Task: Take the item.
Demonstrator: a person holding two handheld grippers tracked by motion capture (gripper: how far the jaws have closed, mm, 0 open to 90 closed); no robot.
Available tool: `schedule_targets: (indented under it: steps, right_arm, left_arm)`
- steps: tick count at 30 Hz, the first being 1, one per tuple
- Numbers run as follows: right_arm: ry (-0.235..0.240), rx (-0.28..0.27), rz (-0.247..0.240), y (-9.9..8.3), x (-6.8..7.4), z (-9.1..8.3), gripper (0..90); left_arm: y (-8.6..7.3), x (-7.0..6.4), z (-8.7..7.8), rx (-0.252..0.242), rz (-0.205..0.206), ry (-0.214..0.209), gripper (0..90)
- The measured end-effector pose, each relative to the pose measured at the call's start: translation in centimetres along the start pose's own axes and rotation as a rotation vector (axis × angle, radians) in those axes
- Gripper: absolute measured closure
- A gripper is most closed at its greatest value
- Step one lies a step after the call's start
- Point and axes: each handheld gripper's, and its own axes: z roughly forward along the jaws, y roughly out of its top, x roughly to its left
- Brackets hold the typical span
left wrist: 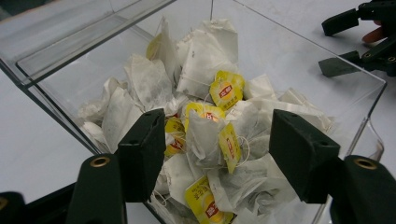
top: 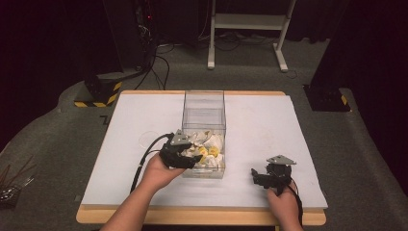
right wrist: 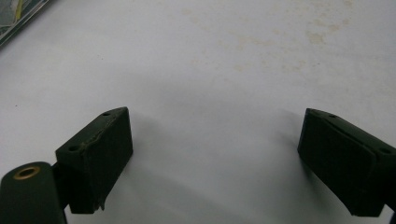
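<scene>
A clear plastic box (top: 204, 103) stands in the middle of the white table, and its near half holds a heap of white tea bags (top: 208, 147) with yellow tags. My left gripper (top: 188, 158) hangs over the box's near left corner, open, its jaws wide above the tea bags (left wrist: 205, 84) and touching none that I can see. One tea bag with a yellow tag (left wrist: 208, 137) lies between the jaws, below them. My right gripper (top: 260, 177) rests low near the table's front right, open, with bare table between its jaws (right wrist: 212, 154).
The clear box's walls (left wrist: 299, 46) rise around the heap; its far half looks bare. The other gripper (left wrist: 359, 42) shows beyond the box's far wall. A faint round mark (top: 150, 138) lies left of the box. A white frame (top: 250, 24) stands on the floor beyond the table.
</scene>
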Motion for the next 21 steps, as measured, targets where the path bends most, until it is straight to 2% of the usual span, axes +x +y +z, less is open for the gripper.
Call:
schedule_targets:
  steps: [6, 13, 21]
  right_arm:
    - [0.0, 0.0, 0.0, 0.0, 0.0, 0.0, 10.1]
    - [-0.001, -0.001, -0.002, 0.0, 0.0, 0.0, 10.2]
    - [-0.001, -0.002, -0.004, 0.0, 0.0, 0.0, 10.2]
  left_arm:
    - [0.0, 0.2, 0.6, 0.036, -0.008, -0.012, 42.6]
    - [0.2, 0.3, 0.9, 0.074, 0.002, -0.003, 47.7]
    - [0.9, -0.2, 1.4, 0.121, 0.04, -0.002, 52.8]
